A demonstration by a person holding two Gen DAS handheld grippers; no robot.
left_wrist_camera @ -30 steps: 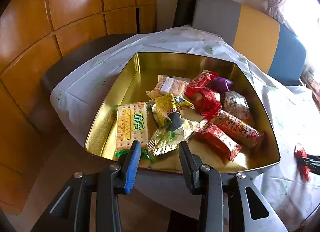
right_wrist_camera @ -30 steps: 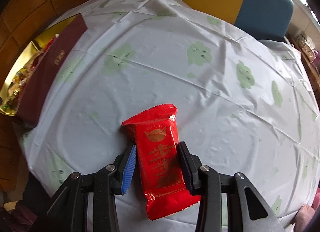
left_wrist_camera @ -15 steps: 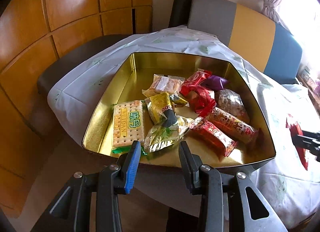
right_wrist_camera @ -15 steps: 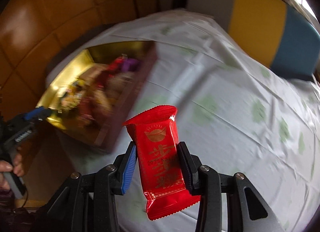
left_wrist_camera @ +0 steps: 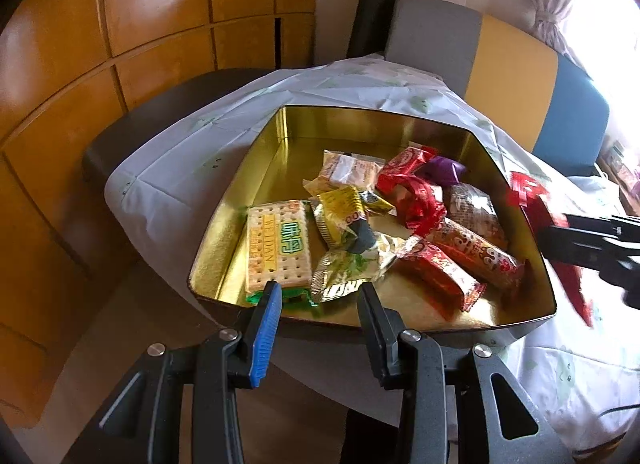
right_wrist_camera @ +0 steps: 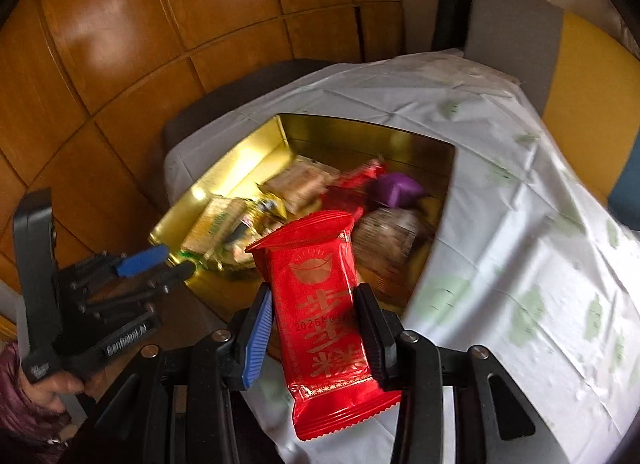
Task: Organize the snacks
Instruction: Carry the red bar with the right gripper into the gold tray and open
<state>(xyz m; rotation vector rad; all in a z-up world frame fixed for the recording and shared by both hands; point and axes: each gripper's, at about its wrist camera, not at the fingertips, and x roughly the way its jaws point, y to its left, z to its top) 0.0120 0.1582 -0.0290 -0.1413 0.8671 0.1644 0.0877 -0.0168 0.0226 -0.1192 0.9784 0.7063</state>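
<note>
A gold-lined tin box (left_wrist_camera: 256, 168) sits at the table's edge and holds several wrapped snacks, among them a cracker pack (left_wrist_camera: 280, 244) and red packets (left_wrist_camera: 440, 276). My left gripper (left_wrist_camera: 318, 304) is open and empty, just before the box's near rim. My right gripper (right_wrist_camera: 314, 306) is shut on a red snack packet (right_wrist_camera: 320, 304) and holds it in the air above the box's near right side. That packet (left_wrist_camera: 536, 204) and the right gripper also show at the right edge of the left wrist view. The box (right_wrist_camera: 240, 160) is blurred in the right wrist view.
A white tablecloth (right_wrist_camera: 520, 224) with green flowers covers the round table. Wooden wall panels (left_wrist_camera: 120, 44) stand to the left. A grey, yellow and blue bench back (left_wrist_camera: 512, 64) is behind the table. A dark chair seat (left_wrist_camera: 160, 112) is beside the box.
My right gripper lifted the red packet off the tablecloth and carried it left over to the box. My left gripper stayed open by the box's near rim.
</note>
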